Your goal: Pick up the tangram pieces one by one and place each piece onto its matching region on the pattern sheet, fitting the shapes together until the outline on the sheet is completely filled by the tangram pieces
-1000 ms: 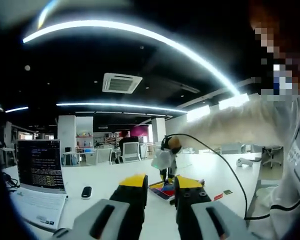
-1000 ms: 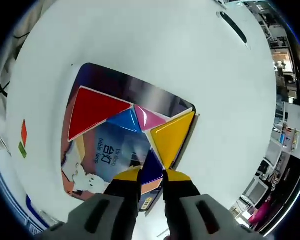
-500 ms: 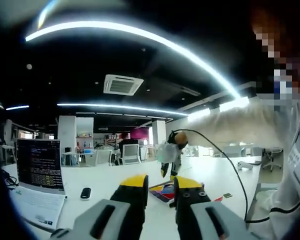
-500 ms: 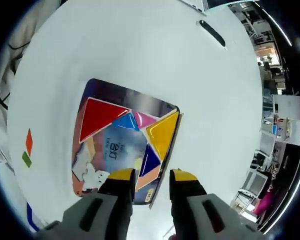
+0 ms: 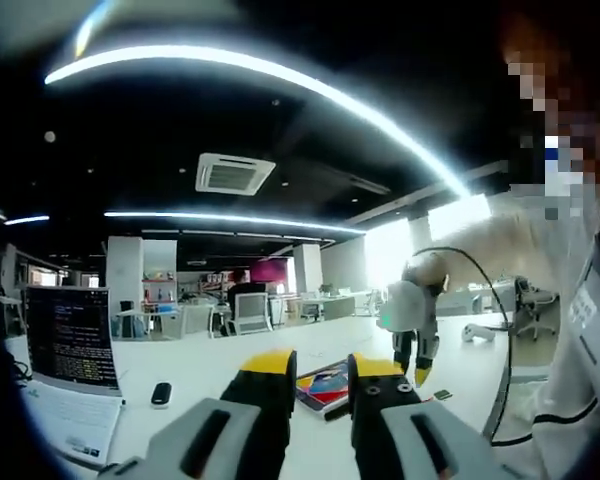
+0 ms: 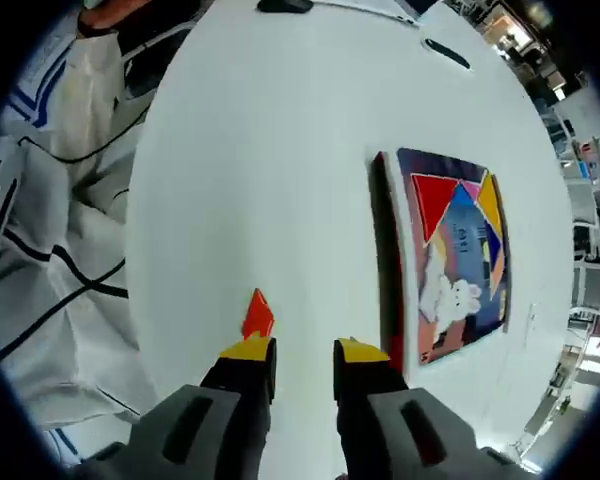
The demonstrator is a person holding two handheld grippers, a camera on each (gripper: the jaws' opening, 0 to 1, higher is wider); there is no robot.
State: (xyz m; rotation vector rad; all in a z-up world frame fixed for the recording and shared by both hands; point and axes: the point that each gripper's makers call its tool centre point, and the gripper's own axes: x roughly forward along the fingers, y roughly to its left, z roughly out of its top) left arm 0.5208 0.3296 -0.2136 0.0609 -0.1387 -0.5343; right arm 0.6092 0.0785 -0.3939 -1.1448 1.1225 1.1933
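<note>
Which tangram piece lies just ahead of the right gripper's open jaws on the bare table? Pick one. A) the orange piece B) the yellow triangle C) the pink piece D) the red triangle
A: in the right gripper view the orange piece lies on the white table just past the right gripper, while the red triangle and yellow triangle sit on the pattern sheet.

An open laptop (image 5: 77, 340) and a small black device (image 5: 160, 394) sit apart on the white table (image 5: 190, 375)
</note>
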